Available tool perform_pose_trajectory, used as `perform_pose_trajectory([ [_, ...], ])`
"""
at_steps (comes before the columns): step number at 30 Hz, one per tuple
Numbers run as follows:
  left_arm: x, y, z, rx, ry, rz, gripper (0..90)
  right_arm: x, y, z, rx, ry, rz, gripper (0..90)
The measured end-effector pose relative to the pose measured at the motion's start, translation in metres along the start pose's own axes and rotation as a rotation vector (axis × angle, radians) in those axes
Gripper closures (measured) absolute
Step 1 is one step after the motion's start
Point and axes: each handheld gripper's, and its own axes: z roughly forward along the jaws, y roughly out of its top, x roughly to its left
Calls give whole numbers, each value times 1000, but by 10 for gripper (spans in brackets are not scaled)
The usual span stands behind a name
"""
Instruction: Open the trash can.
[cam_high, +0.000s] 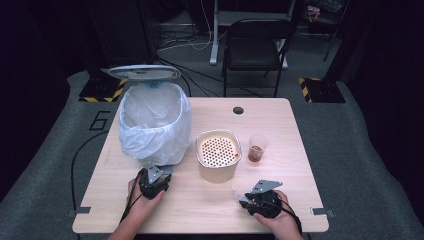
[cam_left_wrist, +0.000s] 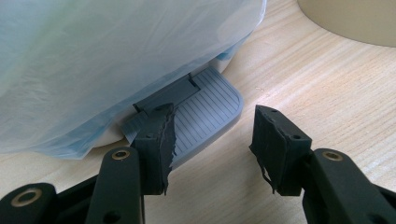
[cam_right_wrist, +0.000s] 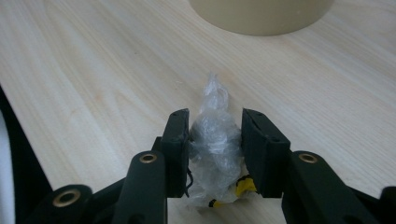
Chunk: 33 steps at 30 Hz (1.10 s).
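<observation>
Bin pedal and plastic wad, table top
High view: left gripper (cam_high: 156, 174) at the bin (cam_high: 155, 121) foot; right gripper (cam_high: 244, 196) near the front edge; strainer pot (cam_high: 217, 154) and cup (cam_high: 257, 148) mid-table. Left gripper view: jaws as closed as they get, nothing clamped, left jaw on the grey pedal (cam_left_wrist: 205, 109). Right gripper view: jaws closed on a crumpled plastic wad (cam_right_wrist: 215, 140) resting on the table (cam_right_wrist: 102, 65)

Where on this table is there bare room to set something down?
Free: the table's far right part past the cup, and the near strip between the left gripper and right gripper. Crowded: the row of bin, strainer bowl and cup.
</observation>
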Motion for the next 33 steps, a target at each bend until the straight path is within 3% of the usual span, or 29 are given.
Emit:
perform_pose_trajectory([
  [14, -1, 0, 0, 1, 0, 3, 493, -4, 1, -2, -5, 9, 4, 659],
  [17, -1, 0, 0, 1, 0, 2, 493, -5, 3, -5, -30, 6, 22, 659],
  [21, 0, 0, 0, -5, 2, 0, 493, -8, 7, -11, -45, 35, 31, 659],
  [33, 0, 0, 0, -5, 1, 2, 493, -10, 39, -44, -87, 34, -1, 660],
])
